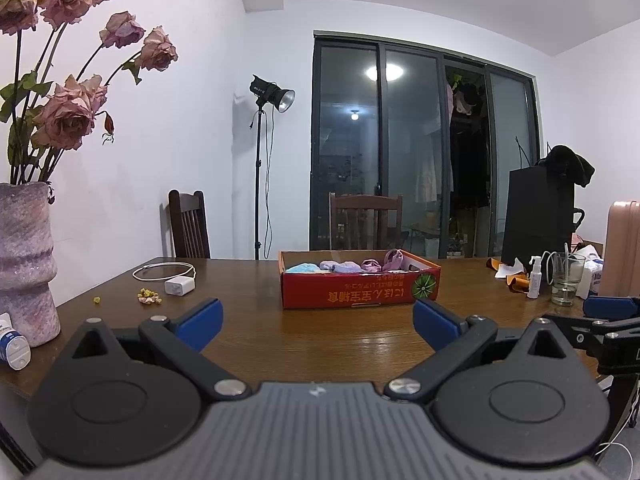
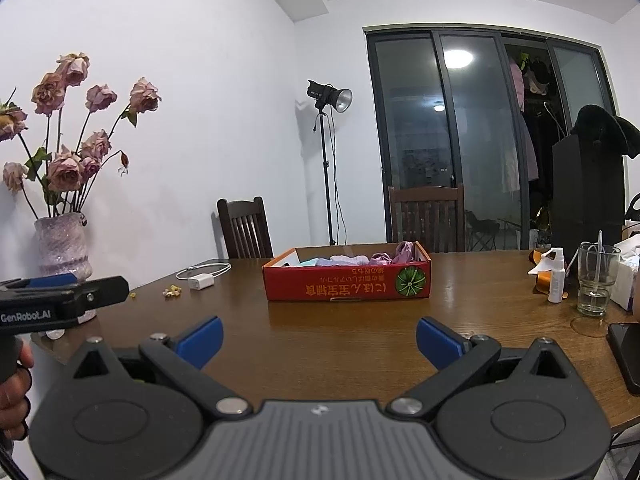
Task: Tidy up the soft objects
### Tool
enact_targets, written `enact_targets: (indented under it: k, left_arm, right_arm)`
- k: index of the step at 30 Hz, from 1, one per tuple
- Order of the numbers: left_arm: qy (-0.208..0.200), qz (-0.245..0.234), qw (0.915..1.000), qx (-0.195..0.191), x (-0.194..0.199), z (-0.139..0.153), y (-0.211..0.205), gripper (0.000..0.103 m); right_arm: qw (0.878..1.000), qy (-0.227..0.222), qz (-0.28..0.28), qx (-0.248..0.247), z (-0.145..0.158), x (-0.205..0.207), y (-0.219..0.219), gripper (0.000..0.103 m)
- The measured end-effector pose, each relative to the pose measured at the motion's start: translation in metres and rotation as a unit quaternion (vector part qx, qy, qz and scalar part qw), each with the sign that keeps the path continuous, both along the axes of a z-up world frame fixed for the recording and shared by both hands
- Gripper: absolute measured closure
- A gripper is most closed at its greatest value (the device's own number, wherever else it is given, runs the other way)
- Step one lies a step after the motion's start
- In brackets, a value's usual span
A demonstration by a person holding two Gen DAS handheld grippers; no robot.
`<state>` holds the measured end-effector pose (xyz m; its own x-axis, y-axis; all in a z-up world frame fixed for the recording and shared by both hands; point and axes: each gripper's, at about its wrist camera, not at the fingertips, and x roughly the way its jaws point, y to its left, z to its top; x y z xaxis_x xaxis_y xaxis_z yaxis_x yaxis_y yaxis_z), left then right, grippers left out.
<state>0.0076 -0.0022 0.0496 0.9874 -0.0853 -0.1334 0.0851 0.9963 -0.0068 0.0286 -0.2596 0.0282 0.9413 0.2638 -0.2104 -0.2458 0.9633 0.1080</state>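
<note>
A red cardboard box stands on the wooden table, also seen in the right wrist view. Several soft cloth pieces lie inside it: pale blue, lilac and pink-purple; in the right wrist view they show as lilac and pink-purple. My left gripper is open and empty, held above the table's near edge in front of the box. My right gripper is open and empty, also short of the box. The left gripper appears at the left of the right wrist view.
A vase of dried roses stands at the left edge. A white charger with cable and small crumbs lie left of the box. A glass, spray bottle, tissues and a phone sit at the right. Two chairs stand behind.
</note>
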Motion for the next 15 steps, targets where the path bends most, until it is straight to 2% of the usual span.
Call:
enact_targets:
  k: [15]
  left_arm:
    - [-0.002, -0.005, 1.0000, 0.002, -0.0002, 0.0004, 0.0016, 0.000]
  right_arm:
    - [1.000, -0.001, -0.002, 0.002, -0.0003, 0.0001, -0.0007, 0.000]
